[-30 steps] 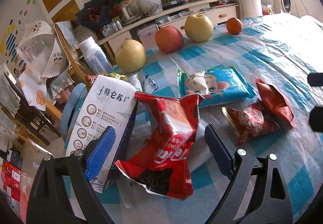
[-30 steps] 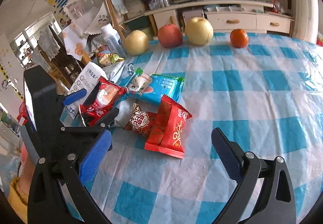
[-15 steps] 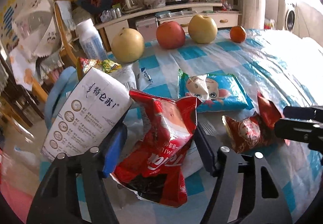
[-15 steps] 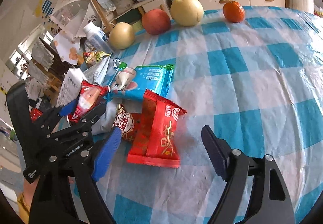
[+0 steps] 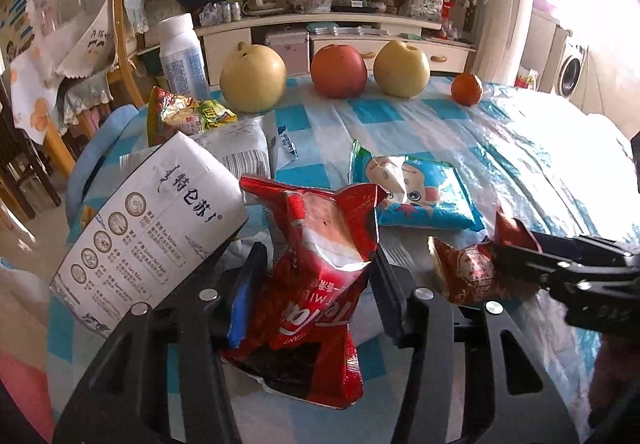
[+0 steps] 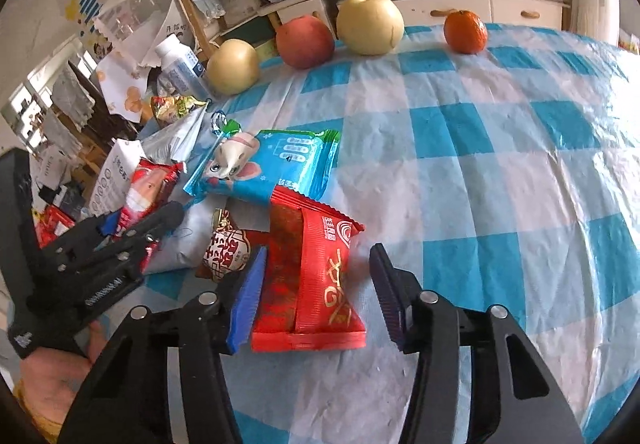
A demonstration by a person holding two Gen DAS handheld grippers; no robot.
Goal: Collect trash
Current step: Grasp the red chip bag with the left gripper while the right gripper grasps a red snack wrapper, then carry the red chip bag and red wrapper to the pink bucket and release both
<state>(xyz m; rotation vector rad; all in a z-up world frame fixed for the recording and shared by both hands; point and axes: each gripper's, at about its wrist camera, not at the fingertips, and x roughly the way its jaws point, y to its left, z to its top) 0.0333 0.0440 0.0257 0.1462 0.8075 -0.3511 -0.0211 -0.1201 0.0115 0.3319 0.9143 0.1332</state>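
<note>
Left wrist view: we see the left gripper (image 5: 316, 276) with its jaws closing around a torn red snack bag (image 5: 320, 284). The bag stands crumpled between the blue pads, its top ripped open with jagged edges, glossy foil-like film, white lettering on the lower half and a dark inner lining at the bottom. Both pads appear to touch its sides. Just left of it leans a white milk carton (image 5: 152, 240), a flat-sided paperboard box with black print and round icons. Behind lies a blue pillow-shaped packet (image 5: 420, 195) with a cartoon mouse, smooth and shiny.

Right wrist view: we see the right gripper (image 6: 316, 284) with its jaws closing on either side of a flat red wrapper (image 6: 312, 272) with gold characters and crimped, serrated end seams. The left pad touches its edge; the right pad stands just clear of it. A crumpled red-and-white wrapper (image 6: 228, 248) lies partly under it on the left.

All the trash sits on the table's near left part, on a thin, wrinkled, glossy blue-and-white checked tablecloth (image 6: 500, 183). Along the far edge stand two round yellow pears (image 6: 370, 23), a red apple (image 6: 306, 41) and a small tangerine (image 6: 466, 31).
</note>
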